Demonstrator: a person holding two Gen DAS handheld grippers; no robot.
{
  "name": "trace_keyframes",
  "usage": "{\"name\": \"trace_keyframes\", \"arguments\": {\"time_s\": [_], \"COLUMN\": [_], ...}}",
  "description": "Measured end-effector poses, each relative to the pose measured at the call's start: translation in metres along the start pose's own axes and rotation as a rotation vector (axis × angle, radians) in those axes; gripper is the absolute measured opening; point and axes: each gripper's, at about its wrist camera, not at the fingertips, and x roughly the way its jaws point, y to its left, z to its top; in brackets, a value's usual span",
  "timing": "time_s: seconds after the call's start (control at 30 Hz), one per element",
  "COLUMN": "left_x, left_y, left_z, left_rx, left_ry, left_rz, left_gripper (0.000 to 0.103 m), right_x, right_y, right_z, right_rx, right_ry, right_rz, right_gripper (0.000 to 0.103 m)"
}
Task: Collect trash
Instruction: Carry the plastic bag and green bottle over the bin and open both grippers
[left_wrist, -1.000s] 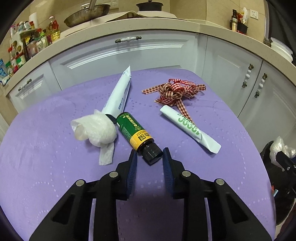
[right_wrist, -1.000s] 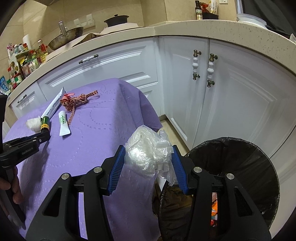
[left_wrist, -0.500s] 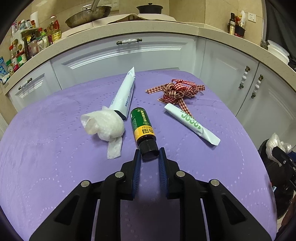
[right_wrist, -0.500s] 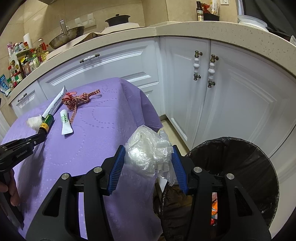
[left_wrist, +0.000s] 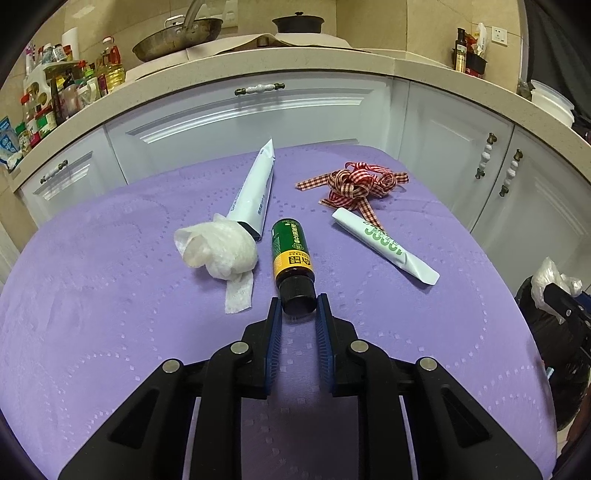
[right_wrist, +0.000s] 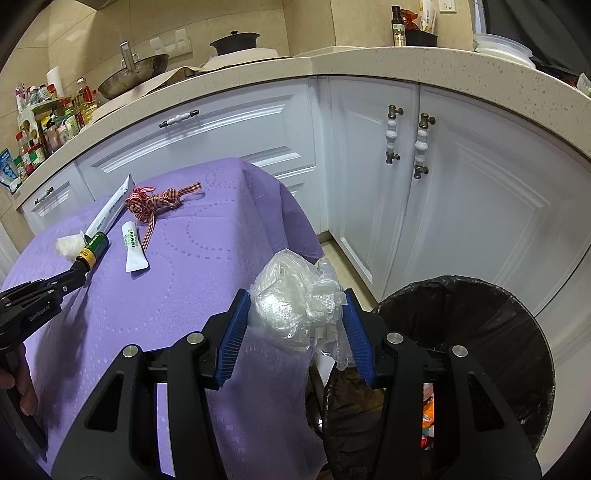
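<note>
While right fingers (right_wrist: 297, 325) clamp crumpled clear plastic (right_wrist: 295, 304), left fingers (left_wrist: 298, 308) pinch green bottle's (left_wrist: 291, 251) black cap

Black gripper (left_wrist: 298, 312) frames, blue ribbed jaws

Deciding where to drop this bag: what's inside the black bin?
The bin is black-lined, with something orange low down. The right gripper and its plastic bag hide the rest.

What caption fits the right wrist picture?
Right gripper holds a crumpled plastic bag beside the black trash bin.
</note>
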Motion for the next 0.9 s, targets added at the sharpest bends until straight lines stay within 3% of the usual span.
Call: {"name": "trace_keyframes", "arguments": {"time_s": [0.9], "left_x": [-0.056], "left_y": [0.001], "left_z": [-0.014], "left_rx": [0.026], "left_ry": [-0.086], "left_rz": [-0.056], "left_gripper": [0.019], "right_x": [-0.03], "right_y": [-0.007], "right_z": [0.001], "right_rx": [0.004], "right_ry": [-0.046], "right_rz": [-0.041], "right_gripper": [0.049]}}
